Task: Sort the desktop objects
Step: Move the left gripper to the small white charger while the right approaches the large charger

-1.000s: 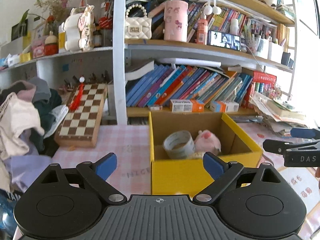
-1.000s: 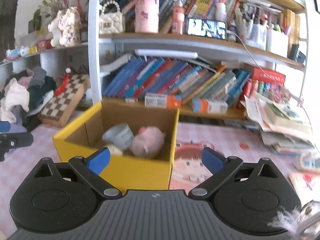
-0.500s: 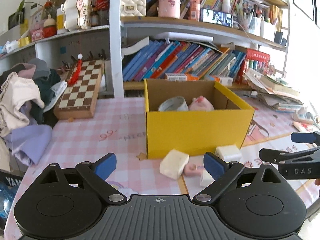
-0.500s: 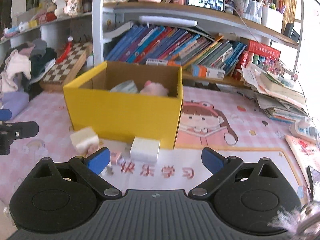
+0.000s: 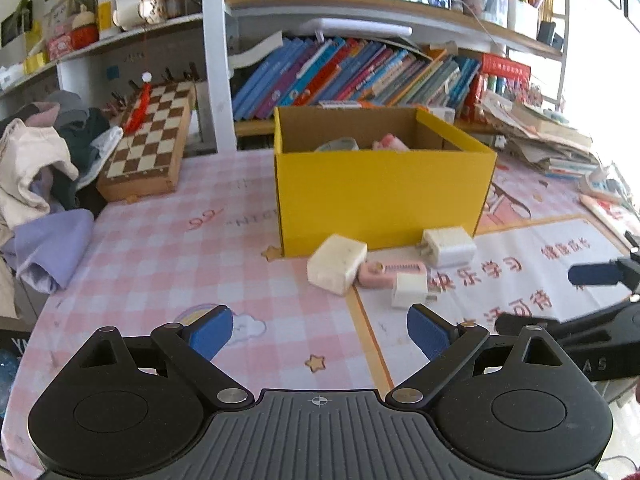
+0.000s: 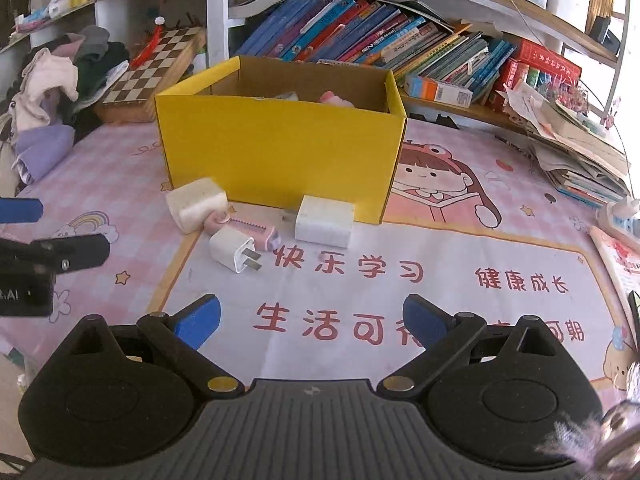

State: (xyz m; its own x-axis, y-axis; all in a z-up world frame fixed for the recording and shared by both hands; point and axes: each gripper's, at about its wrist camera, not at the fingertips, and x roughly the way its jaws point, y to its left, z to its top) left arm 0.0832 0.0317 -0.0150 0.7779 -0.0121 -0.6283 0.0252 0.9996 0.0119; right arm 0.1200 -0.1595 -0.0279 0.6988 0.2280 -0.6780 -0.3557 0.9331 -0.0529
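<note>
We hold the left hand-held gripper [image 5: 320, 328] with its blue pads spread wide and nothing between them, well in front of the yellow box [image 5: 380, 192]. Our right hand-held gripper [image 6: 312, 318] is likewise spread and empty, also in front of the box. The box stands on the table [image 5: 168, 248], and inside it we can see a grey tape roll [image 5: 338, 145] and a pink soft toy [image 5: 390, 143] above the rim. Four things lie just in front of the box: a cream block [image 6: 196, 204] near its left corner, a white adapter block [image 6: 325, 221] close against its front wall, a pink comb-like piece [image 6: 242, 231] between them, and a white plug charger [image 6: 234, 254] touching the pink piece, prongs pointing right.
</note>
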